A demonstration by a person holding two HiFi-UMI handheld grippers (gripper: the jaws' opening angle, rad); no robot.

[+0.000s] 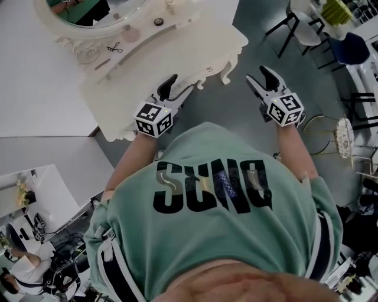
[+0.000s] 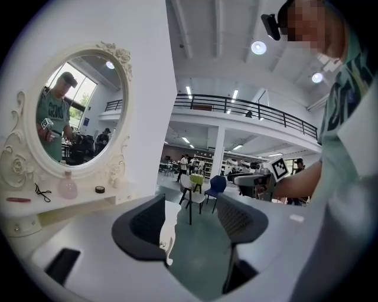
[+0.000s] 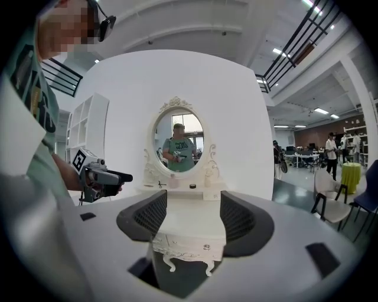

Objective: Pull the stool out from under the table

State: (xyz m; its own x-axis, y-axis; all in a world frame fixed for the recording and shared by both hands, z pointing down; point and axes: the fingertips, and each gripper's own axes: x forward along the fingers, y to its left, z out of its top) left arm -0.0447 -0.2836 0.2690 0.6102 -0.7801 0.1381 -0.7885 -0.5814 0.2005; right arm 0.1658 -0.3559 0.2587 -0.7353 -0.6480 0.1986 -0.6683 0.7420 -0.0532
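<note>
The cream dressing table (image 1: 153, 65) with its oval mirror (image 1: 94, 12) stands just ahead of me. No stool shows in any view, and the space under the table is hidden. My left gripper (image 1: 176, 89) hangs open over the table's front right corner, nothing between its fingers; in the left gripper view (image 2: 192, 221) only the table's edge and a carved leg (image 2: 168, 239) show between the pads. My right gripper (image 1: 261, 79) is open over bare floor to the right of the table. In the right gripper view (image 3: 192, 218) it faces the table's front (image 3: 189, 227) and the mirror (image 3: 179, 141).
A white partition wall (image 1: 35, 88) backs the table on the left. Chairs (image 1: 301, 23) and a blue chair (image 1: 348, 47) stand at the far right, and a gold wire side table (image 1: 339, 138) is close on my right. Small toiletries (image 2: 68, 187) sit on the table's shelf.
</note>
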